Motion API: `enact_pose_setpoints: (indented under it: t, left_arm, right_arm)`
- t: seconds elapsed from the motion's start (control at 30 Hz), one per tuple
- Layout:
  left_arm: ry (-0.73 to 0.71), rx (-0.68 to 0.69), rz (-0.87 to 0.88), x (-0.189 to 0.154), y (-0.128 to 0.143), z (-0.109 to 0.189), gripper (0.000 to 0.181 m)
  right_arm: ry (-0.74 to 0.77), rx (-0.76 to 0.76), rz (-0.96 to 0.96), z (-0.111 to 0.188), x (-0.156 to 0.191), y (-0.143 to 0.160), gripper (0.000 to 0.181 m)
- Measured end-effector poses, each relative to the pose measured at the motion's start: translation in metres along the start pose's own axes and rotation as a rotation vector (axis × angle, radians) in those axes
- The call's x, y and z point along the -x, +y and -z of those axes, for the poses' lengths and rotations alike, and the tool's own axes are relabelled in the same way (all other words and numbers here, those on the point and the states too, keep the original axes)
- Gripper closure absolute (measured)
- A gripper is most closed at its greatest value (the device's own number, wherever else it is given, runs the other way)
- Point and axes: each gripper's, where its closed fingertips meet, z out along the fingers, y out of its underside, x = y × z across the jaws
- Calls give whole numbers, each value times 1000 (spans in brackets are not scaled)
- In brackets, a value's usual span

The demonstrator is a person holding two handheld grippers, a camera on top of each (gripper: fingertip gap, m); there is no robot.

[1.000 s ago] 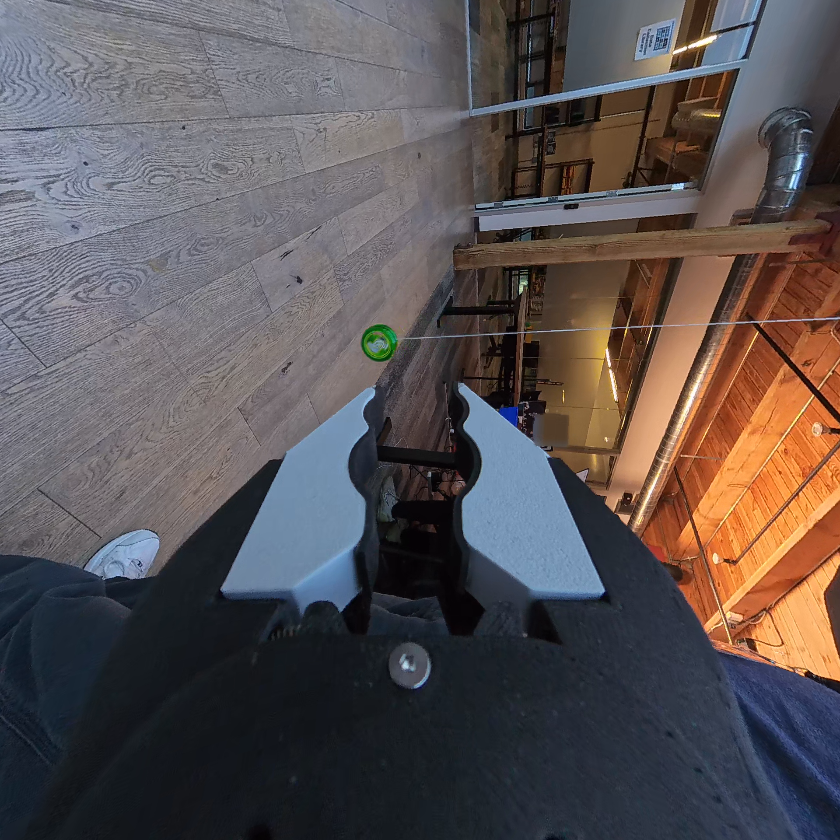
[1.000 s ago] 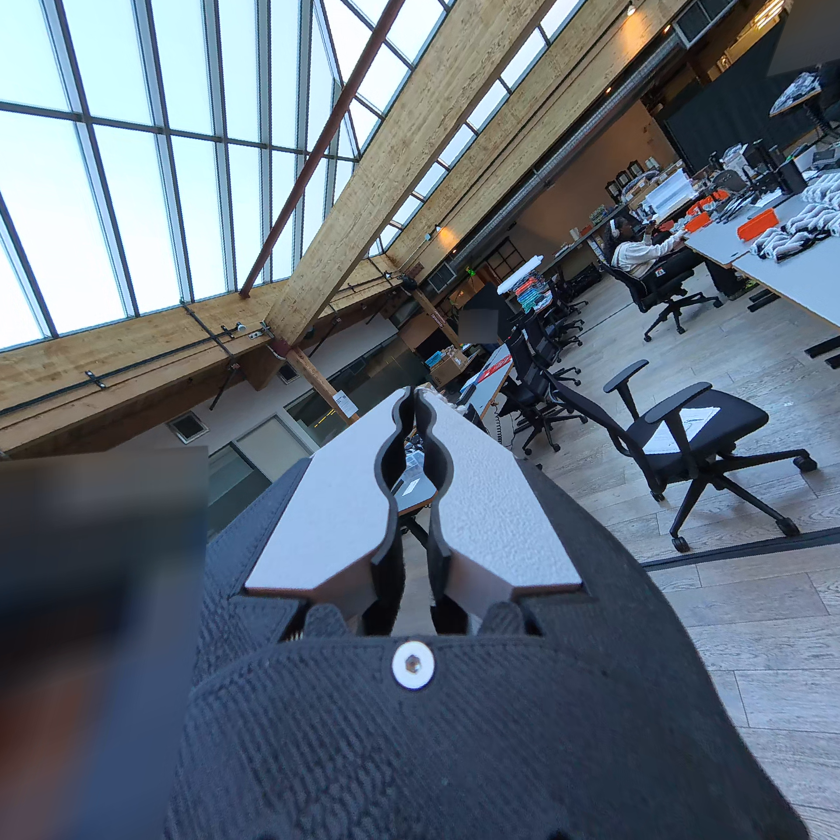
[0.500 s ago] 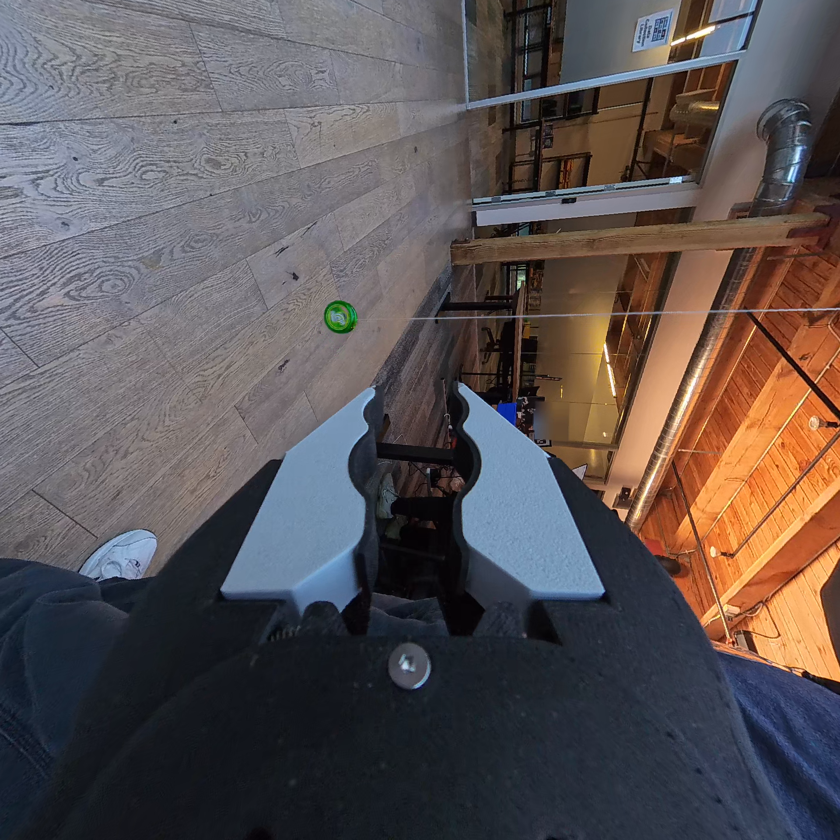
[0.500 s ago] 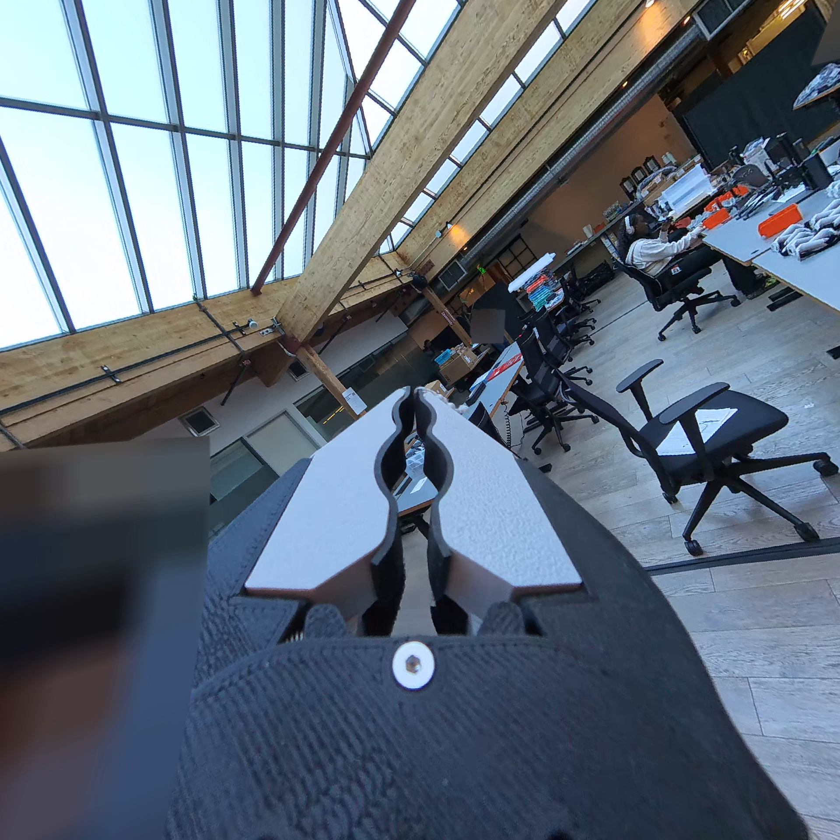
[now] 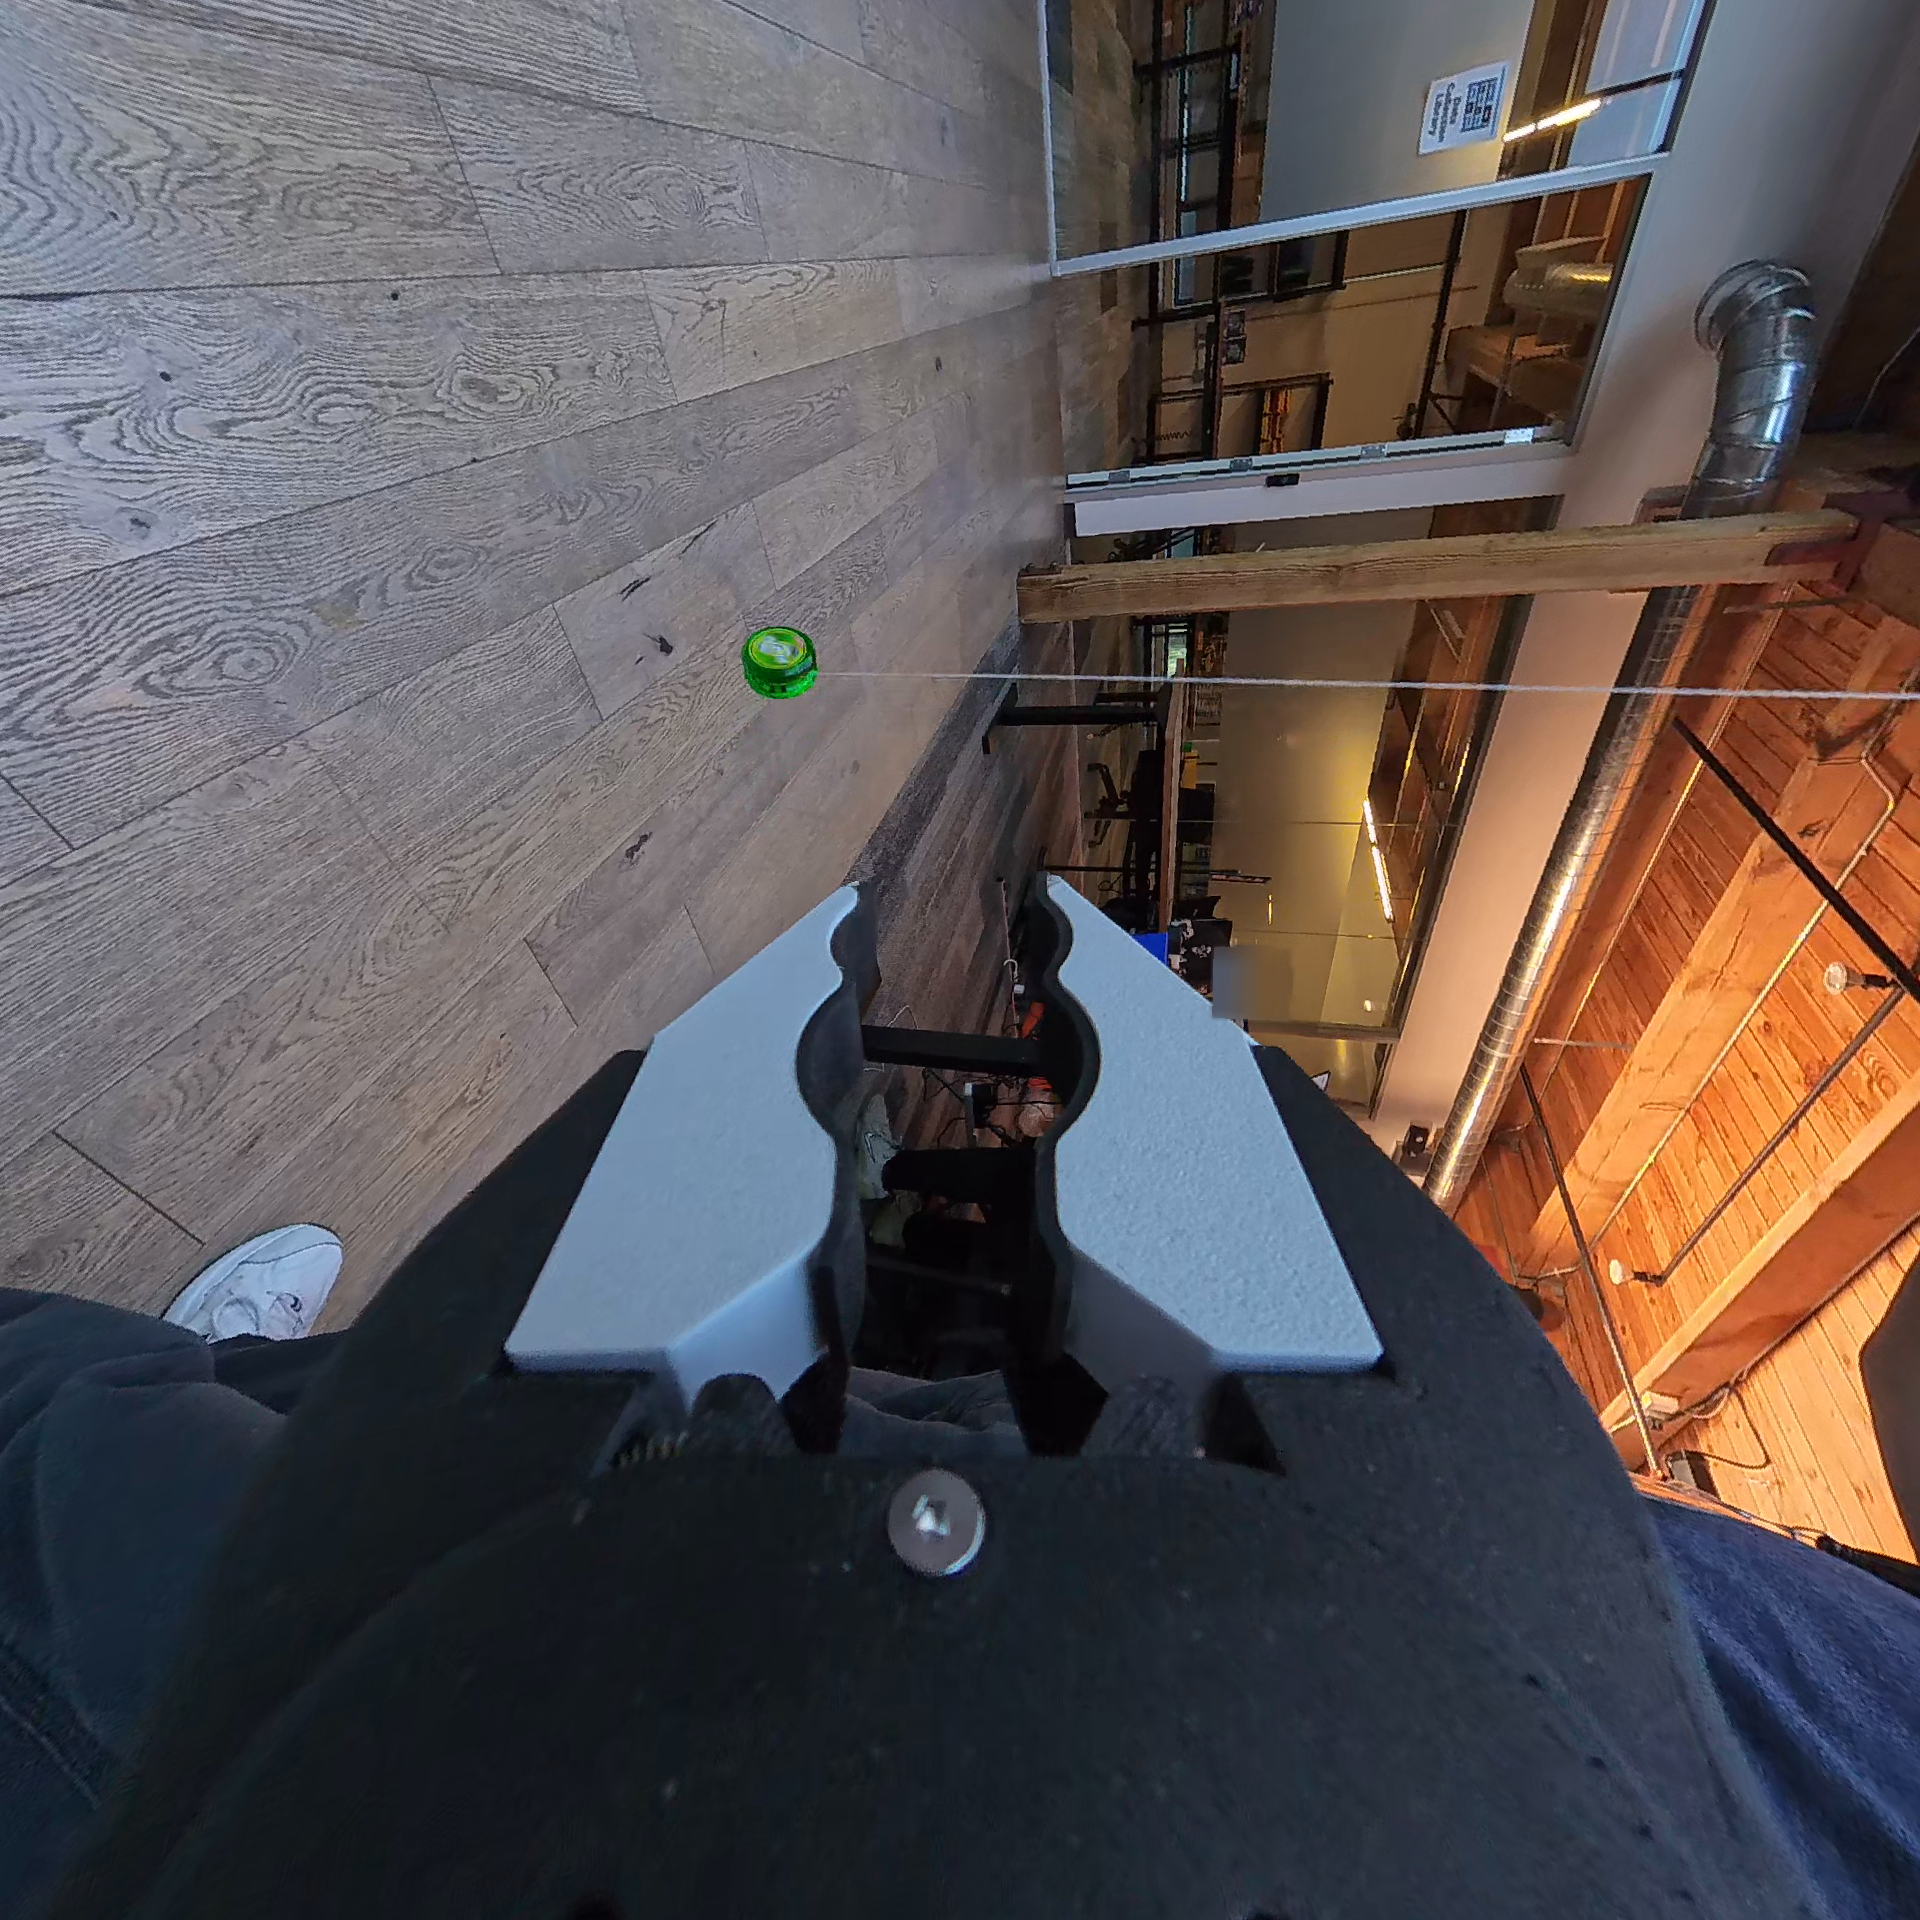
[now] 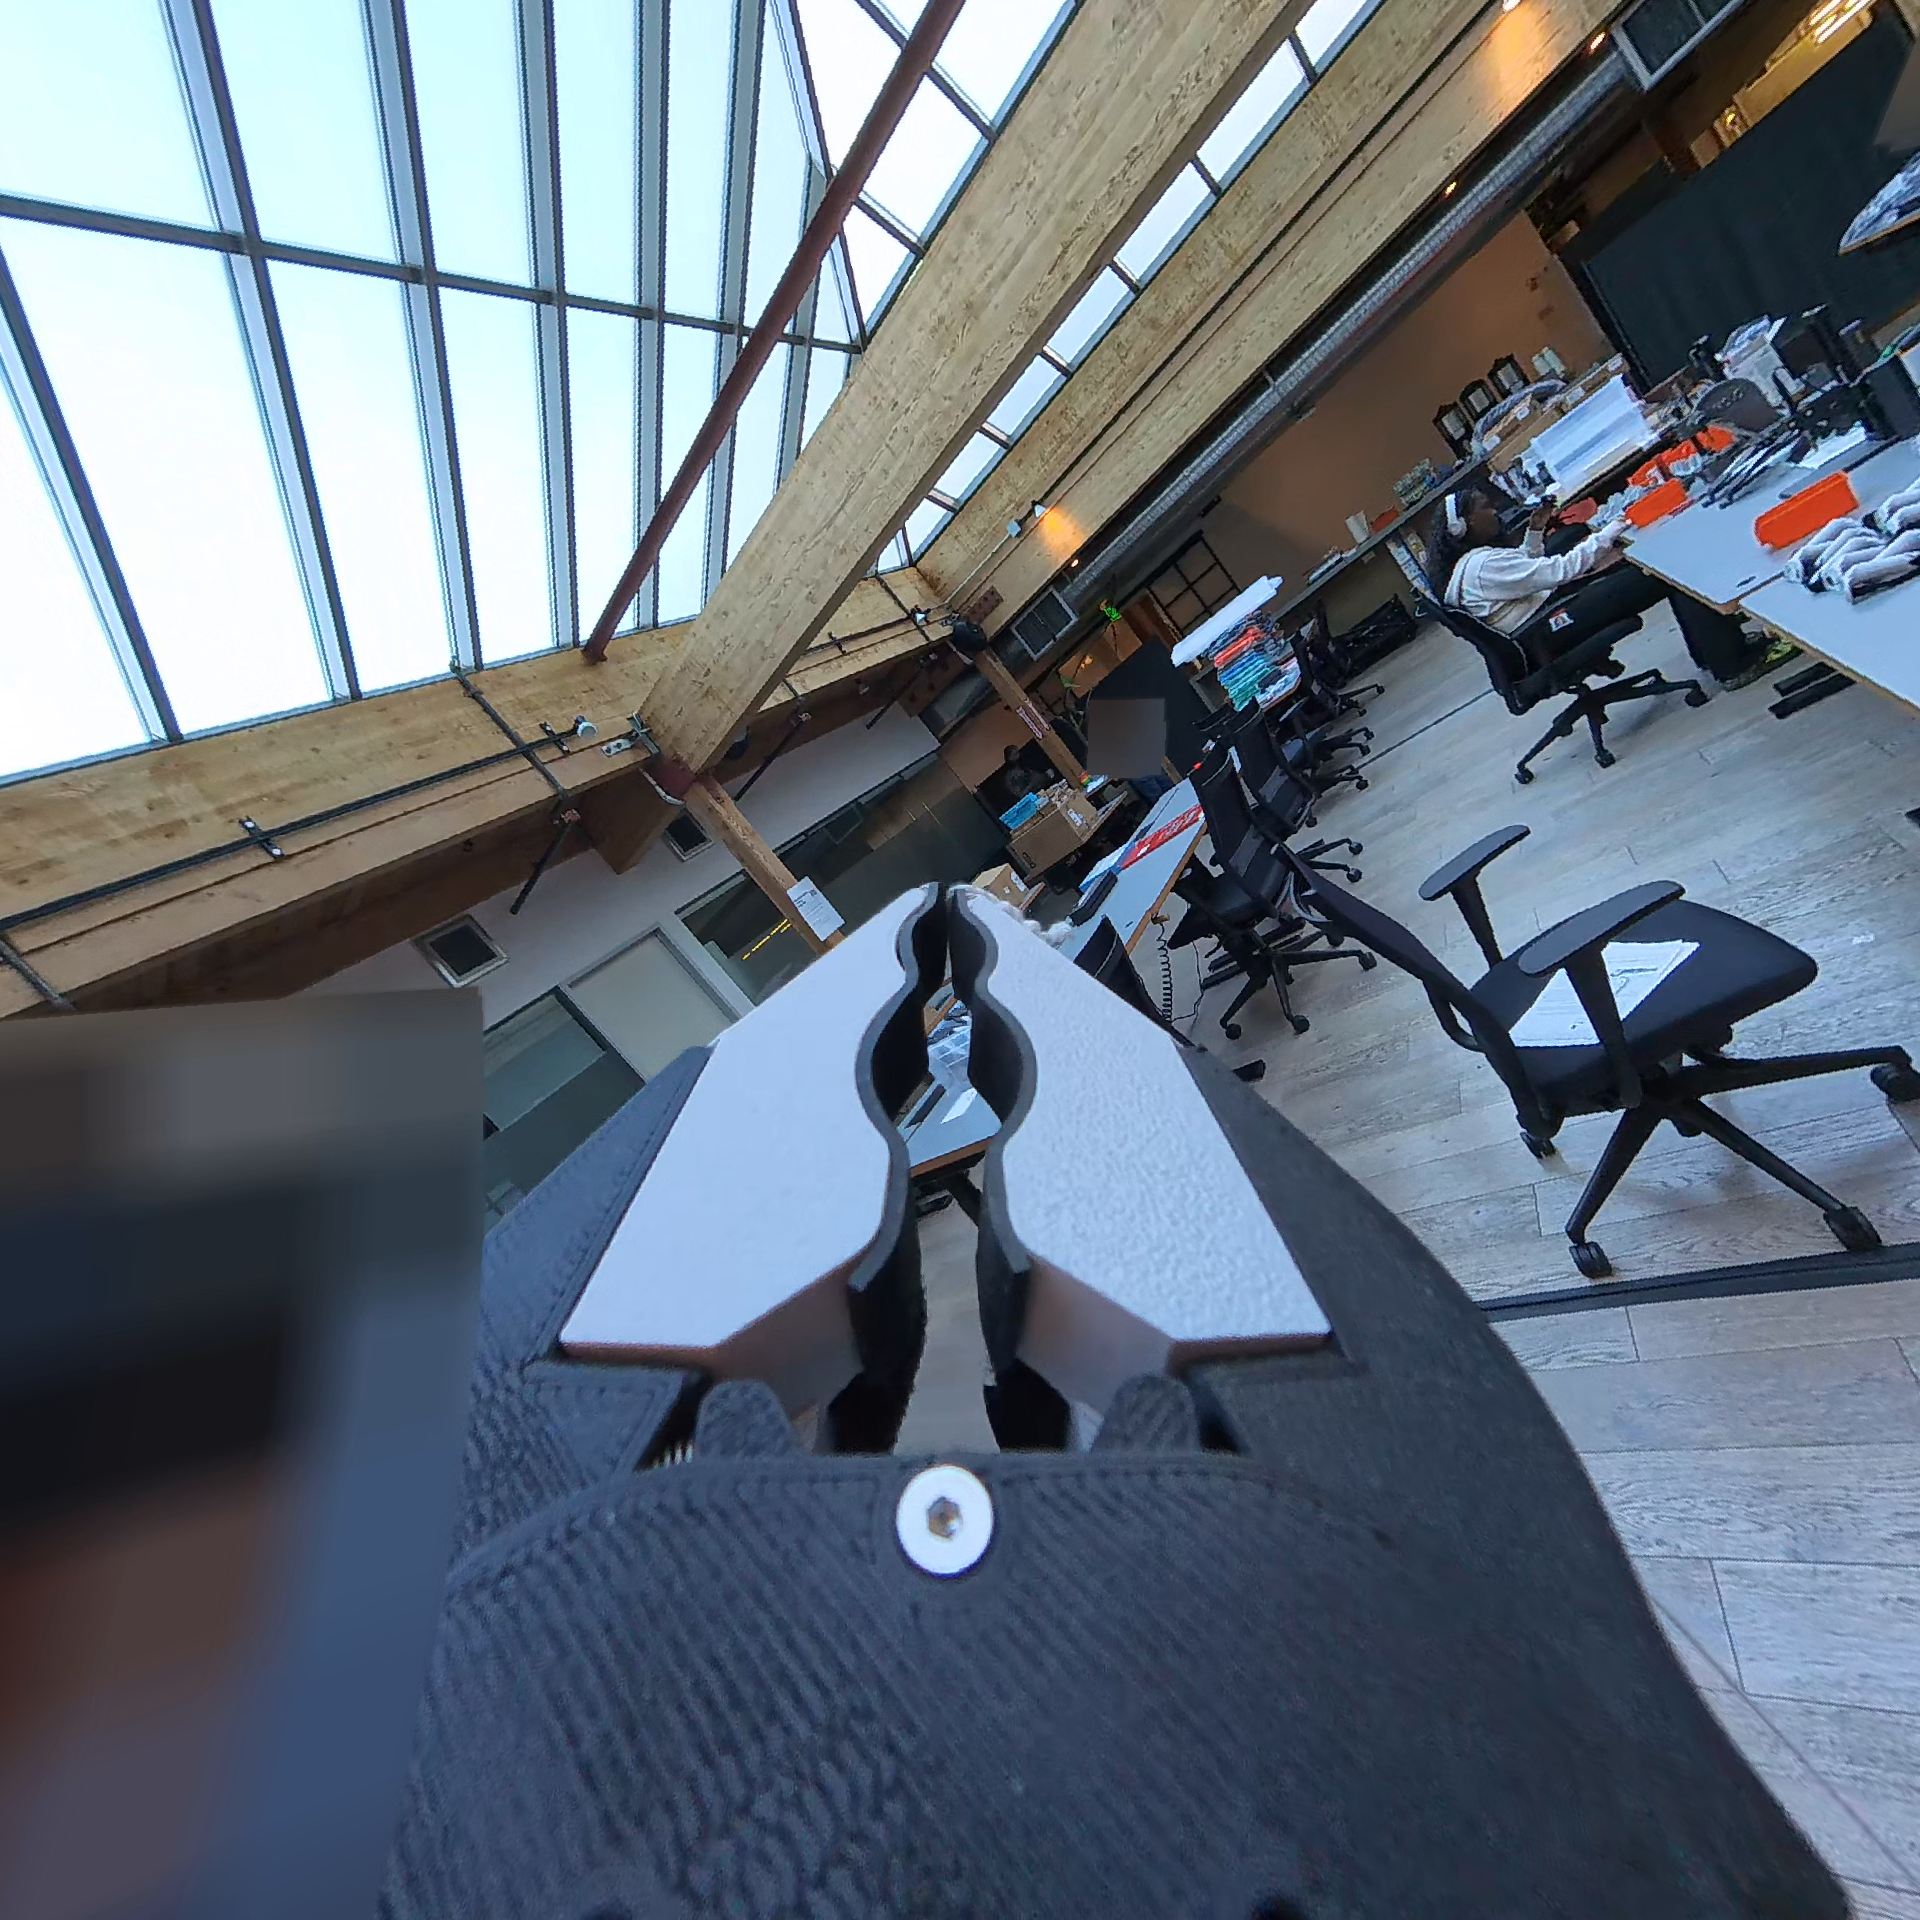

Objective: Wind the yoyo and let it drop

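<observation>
The green yoyo (image 5: pixel 779 663) hangs in the air above the wood floor (image 5: pixel 364 468); the left wrist view is turned sideways, so the floor fills its left half. Its white string (image 5: pixel 1351 686) runs taut from the yoyo to the right edge of the picture. My left gripper (image 5: pixel 951 899) is open and empty, below the yoyo in the picture and apart from it. My right gripper (image 6: pixel 948 896) points up towards the skylight with its jaws shut. A bit of white cord (image 6: pixel 1029 916) shows at its tips. The yoyo is not in the right wrist view.
A person's white shoe (image 5: pixel 260 1283) and dark trouser leg (image 5: pixel 94 1455) are on the floor at lower left. Black office chairs (image 6: pixel 1621 997) and desks (image 6: pixel 1829 592) stand to the right, with a seated person (image 6: pixel 1507 571) farther off. Wooden beams (image 5: pixel 1434 566) and a metal duct (image 5: pixel 1621 727) are overhead. The grippers' ends are close to 80 centimeters from one another.
The yoyo has moved farther along the string towards the floor and drifted upward in the left wrist picture. Both grippers have barely moved; their jaws are unchanged.
</observation>
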Motion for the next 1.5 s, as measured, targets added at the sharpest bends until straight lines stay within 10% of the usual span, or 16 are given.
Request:
enact_pose_setpoints:
  t: [0.2,0.47,0.9,1.0,1.17,1.5]
  left_arm:
    - [-11,62,-81,-10,11,-12,152]
    - [-59,567,-680,-49,107,-123,120]
    - [-176,562,-976,-62,130,-192,83]
    - [-143,532,-1059,-74,131,-197,87]
    - [-69,619,-1077,-82,148,-205,148]
    - [-188,606,-1221,-58,135,-198,152]
  right_arm:
    - [-44,6,-23,-10,14,7,181]
    - [-120,76,46,-72,83,-9,181]
    - [-147,31,308,-126,244,-105,181]
    - [-153,26,366,-132,275,-116,181]
    - [-153,40,447,-134,304,-119,181]
    - [-18,19,476,-61,246,-126,181]
